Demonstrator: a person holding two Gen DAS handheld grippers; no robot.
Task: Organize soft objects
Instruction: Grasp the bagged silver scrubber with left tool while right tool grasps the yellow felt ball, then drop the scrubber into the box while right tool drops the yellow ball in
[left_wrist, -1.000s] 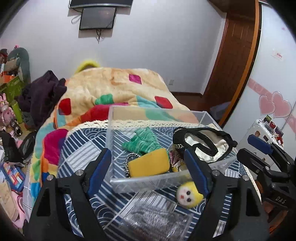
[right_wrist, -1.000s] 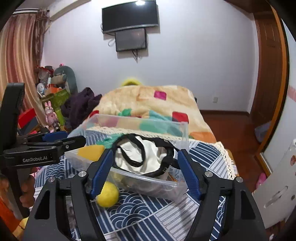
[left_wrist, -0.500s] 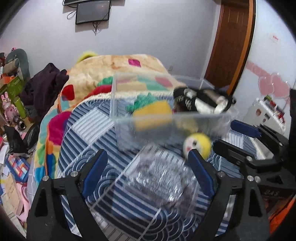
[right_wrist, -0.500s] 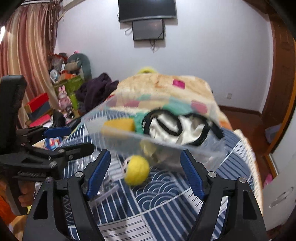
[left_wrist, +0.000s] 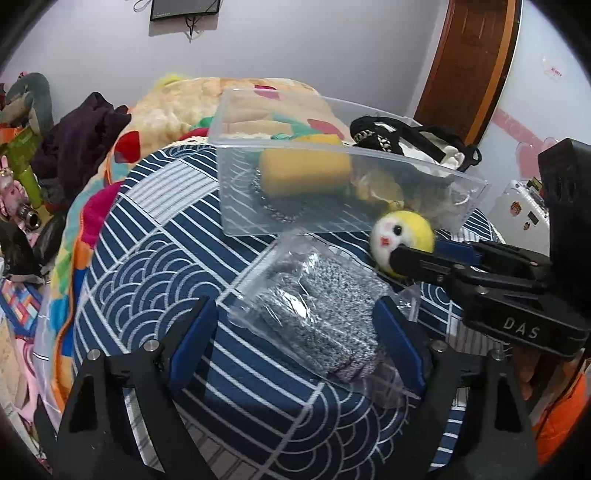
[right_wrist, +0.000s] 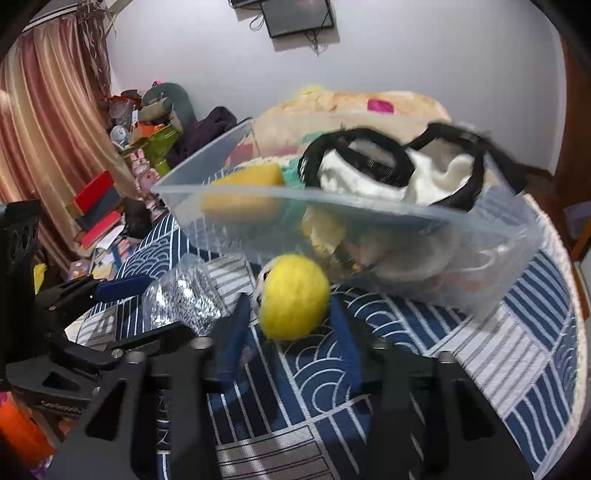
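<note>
A yellow felt ball with a white face (left_wrist: 402, 238) (right_wrist: 293, 297) lies on the blue patterned cloth in front of a clear plastic bin (left_wrist: 469, 199) (right_wrist: 524, 240). My right gripper (right_wrist: 290, 321) has its jaws close on both sides of the ball; the view is blurred. My left gripper (left_wrist: 295, 332) is open around a grey knit item in a clear bag (left_wrist: 317, 306) (right_wrist: 188, 295). The bin holds a yellow sponge (left_wrist: 303, 173), a black-and-white bag (right_wrist: 388, 173) and other soft things.
The round table with blue patterned cloth (left_wrist: 147, 266) stands beside a bed with a colourful blanket (left_wrist: 177, 107). Dark clothes (left_wrist: 81, 136), toys and books are piled at left. A wooden door (left_wrist: 472, 66) is at right.
Both grippers have dropped lower and moved toward the table. The right jaws have narrowed around the yellow ball. The left gripper now straddles the bagged grey knit.
</note>
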